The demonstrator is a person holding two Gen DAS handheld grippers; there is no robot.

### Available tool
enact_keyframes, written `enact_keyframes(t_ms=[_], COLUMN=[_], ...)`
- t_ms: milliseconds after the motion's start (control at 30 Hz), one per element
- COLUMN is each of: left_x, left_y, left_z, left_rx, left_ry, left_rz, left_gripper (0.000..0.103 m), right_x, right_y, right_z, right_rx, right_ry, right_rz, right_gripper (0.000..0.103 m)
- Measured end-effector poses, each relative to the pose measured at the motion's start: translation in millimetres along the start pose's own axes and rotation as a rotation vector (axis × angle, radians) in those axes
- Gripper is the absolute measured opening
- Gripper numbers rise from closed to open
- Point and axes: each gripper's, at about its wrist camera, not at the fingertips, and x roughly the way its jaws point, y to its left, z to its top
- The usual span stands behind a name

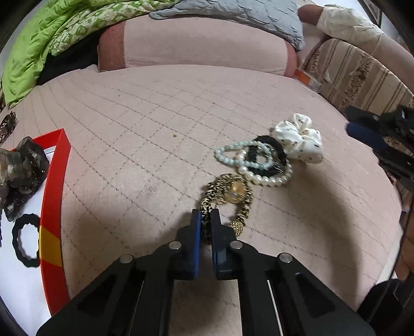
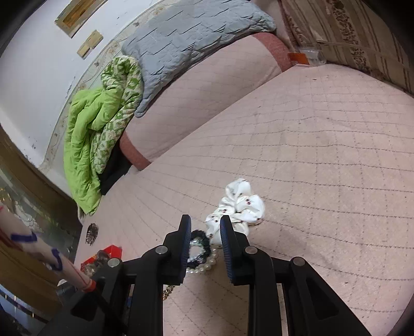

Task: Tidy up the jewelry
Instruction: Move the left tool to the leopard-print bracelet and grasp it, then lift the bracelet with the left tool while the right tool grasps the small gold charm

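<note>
My left gripper [image 1: 206, 214] is shut on the chain band of a gold watch [image 1: 233, 193] that lies on the pink quilted bed cover [image 1: 155, 129]. Just beyond the watch lie two pearl bracelets [image 1: 266, 178], a black scrunchie [image 1: 280, 155] and a white dotted scrunchie [image 1: 297, 139] in a small heap. My right gripper [image 2: 205, 222] hovers open over that heap. The white scrunchie [image 2: 238, 204] shows just past its fingertips, and the black scrunchie [image 2: 199, 248] and pearls [image 2: 204, 267] lie below between its fingers. The right gripper [image 1: 375, 129] also shows at the right edge of the left wrist view.
A red-rimmed white tray [image 1: 54, 181] at the left holds a black hair tie [image 1: 26, 240] and a dark ruffled hair piece [image 1: 20, 168]. A green quilt [image 1: 38, 51], a grey pillow [image 1: 233, 13] and a pink bolster [image 1: 194, 44] line the far side. A small orange-lidded clear box [image 1: 308, 80] sits by a striped cushion [image 1: 362, 77].
</note>
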Motion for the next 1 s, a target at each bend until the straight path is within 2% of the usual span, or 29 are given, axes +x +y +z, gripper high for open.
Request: enact_keyframes(t_ms=[100,333,467,567,800,867,1000], left_x=[-18,-97,-128,-141,-143,-140,-140], left_y=[-3,-18,-4,13,55,65,74], left_z=[0,27,39,34,7,-1,-11], left_rx=[0.017,0.059,0.017,-0.010,-0.090,-0.099,-0.116], left_ry=[-0.034,-0.208,-0.253,-0.273,-0.273,-0.268,-0.268], left_rz=[-0.019,-0.063,-0.069,-0.043,0.016,0.031,0.023], left_gripper=[0.007,0.007,0.007,0.007,0.007,0.007,0.007], right_x=[1,-2,5,18,56,63,72], right_y=[7,7,13,27,59,63,71], right_z=[-1,-3,-7,-16,-56,-66,-79], right_rx=[-0.025,-0.030,-0.058,-0.119,-0.243,-0.266,-0.332], right_ry=[0.004,0.007,0.044,0.121,0.383,0.429,0.454], right_rz=[0.017,0.025,0.048,0.088,0.201,0.197,0.157], right_gripper=[0.025,0.025,0.025,0.025,0.025,0.025,0.025])
